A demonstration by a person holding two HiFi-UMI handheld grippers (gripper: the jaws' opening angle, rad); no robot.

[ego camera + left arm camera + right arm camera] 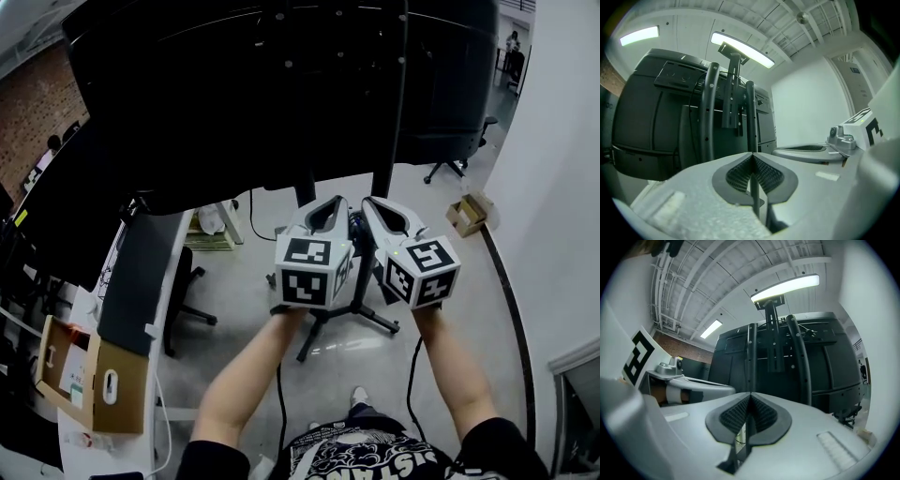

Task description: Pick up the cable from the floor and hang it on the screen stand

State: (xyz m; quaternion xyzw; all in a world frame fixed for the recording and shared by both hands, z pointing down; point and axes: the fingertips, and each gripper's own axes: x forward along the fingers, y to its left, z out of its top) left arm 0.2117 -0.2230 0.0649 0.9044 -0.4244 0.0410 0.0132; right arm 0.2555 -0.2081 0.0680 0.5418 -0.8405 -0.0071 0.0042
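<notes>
While the screen (234,94) looms overhead on its stand (382,183), left gripper (335,202) and right gripper (369,202) hover side by side, both pinched shut and empty. The cable (355,225), seemingly that dark heap, lies on the floor (253,309) just beyond their tips, equally near both.

Head cam down; other two share screen stand (751,117).

Open office: desk (89,307), swivel chair (457,155), large screen (281,84)
</notes>
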